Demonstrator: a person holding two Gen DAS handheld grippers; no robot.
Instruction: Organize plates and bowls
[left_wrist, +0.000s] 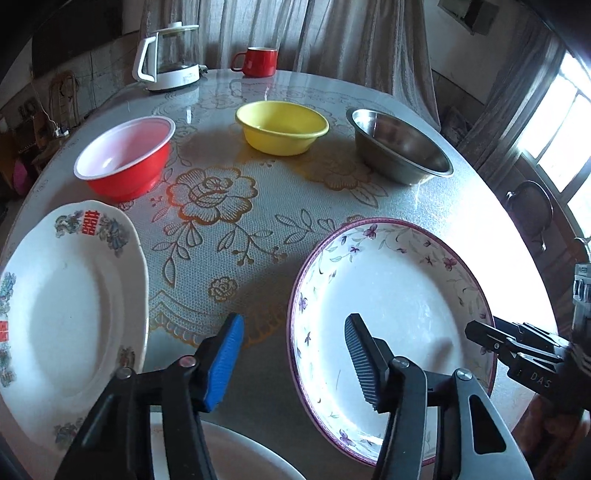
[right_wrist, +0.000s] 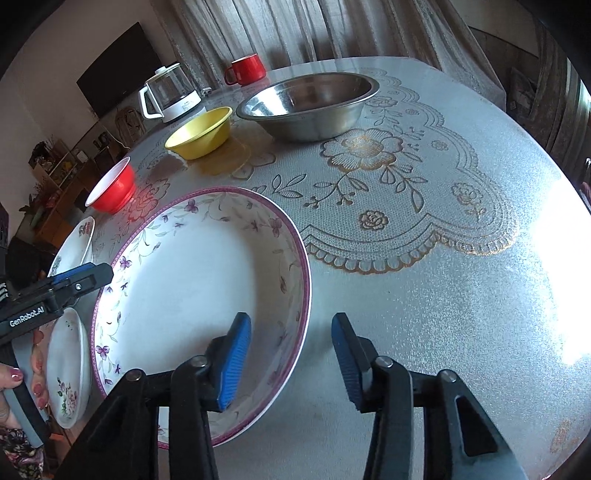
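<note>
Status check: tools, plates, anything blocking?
Left tool open, right tool open, both empty. Purple-rimmed floral plate flat on table, rim between both tools' fingers. Nothing blocking.

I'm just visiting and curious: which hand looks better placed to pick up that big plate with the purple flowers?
Probably the right. The right gripper is open and straddles the purple-flowered plate's near rim, one finger inside, one outside. The left gripper, also open, has only one finger over the plate's opposite edge.
</note>
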